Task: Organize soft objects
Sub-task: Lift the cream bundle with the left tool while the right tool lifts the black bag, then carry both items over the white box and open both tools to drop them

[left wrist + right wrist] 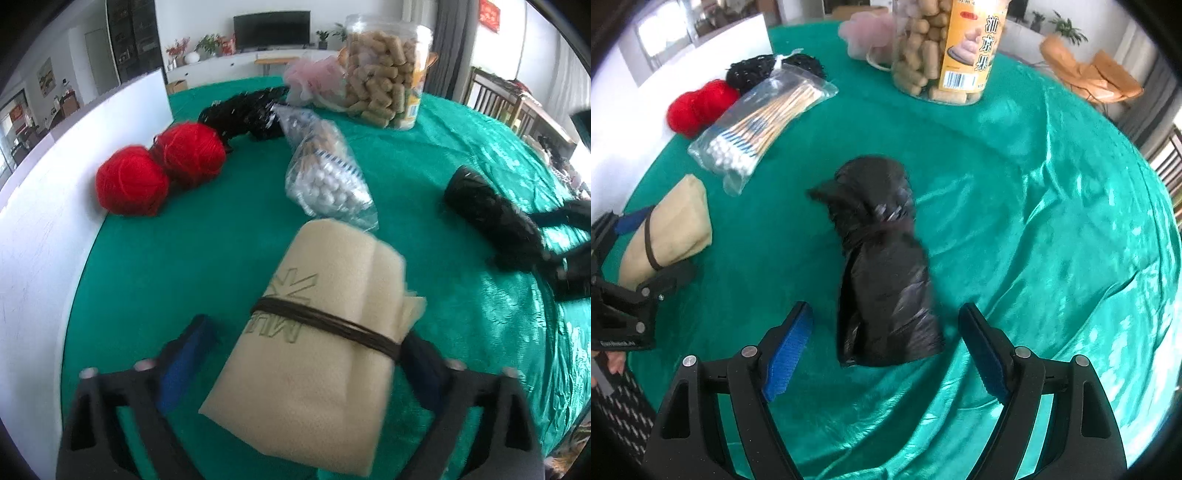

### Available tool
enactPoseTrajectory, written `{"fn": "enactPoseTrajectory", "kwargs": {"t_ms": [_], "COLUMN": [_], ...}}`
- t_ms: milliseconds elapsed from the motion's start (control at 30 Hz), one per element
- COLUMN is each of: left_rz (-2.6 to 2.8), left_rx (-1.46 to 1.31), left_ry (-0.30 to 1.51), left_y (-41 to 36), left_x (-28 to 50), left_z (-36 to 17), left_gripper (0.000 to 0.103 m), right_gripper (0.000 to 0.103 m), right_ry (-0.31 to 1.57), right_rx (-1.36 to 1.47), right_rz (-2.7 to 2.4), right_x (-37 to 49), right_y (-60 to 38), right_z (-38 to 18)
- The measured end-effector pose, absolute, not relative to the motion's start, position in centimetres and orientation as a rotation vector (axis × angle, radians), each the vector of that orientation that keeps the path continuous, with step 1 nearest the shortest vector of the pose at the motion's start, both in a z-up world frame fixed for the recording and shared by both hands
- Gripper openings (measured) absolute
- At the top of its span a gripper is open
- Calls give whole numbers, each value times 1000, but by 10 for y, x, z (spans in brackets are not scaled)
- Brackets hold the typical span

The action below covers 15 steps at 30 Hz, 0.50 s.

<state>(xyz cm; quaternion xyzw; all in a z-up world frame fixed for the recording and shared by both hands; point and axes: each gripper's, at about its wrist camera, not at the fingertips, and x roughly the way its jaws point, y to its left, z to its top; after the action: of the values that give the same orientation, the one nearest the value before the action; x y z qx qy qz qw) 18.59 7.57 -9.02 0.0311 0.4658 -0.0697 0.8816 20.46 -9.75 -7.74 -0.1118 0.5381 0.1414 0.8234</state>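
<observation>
Black bag roll (886, 266) mid-cloth, open green cloth (1052, 221) rightward

Black plastic right gripper (886, 349) with 2 angular fingers, blue ribbed pads (788, 350) and silver screws (749, 350).

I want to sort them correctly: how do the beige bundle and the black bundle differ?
The beige bundle is matte cloth; the black bundle is shiny plastic. The beige bundle lies between the left gripper fingers; the black bundle lies ahead of the open right gripper. Both are tied around the middle.
</observation>
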Motion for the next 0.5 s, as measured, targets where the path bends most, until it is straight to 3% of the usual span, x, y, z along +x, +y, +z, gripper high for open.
{"fn": "enactPoseTrajectory", "kwargs": {"t_ms": [100, 133, 167, 333, 500], "left_rz": [-173, -184, -194, -247, -199], "left_rx": [59, 51, 41, -128, -300], "left_ry": [955, 950, 944, 915, 787], "left_y": [75, 76, 76, 98, 162], "left_x": [183, 181, 180, 169, 140], "left_z": [-87, -85, -83, -61, -4], "left_gripper": [60, 54, 53, 47, 47], "right_gripper": [78, 49, 42, 39, 39], "right_ry": [1158, 1162, 1168, 1150, 1042], "right_rx": [-174, -159, -169, -64, 167], "right_rz": [335, 355, 361, 360, 521], "right_x": [212, 214, 215, 214, 211], "right_y": [-103, -103, -101, -102, -66], "right_z": [-76, -77, -80, -66, -1]}}
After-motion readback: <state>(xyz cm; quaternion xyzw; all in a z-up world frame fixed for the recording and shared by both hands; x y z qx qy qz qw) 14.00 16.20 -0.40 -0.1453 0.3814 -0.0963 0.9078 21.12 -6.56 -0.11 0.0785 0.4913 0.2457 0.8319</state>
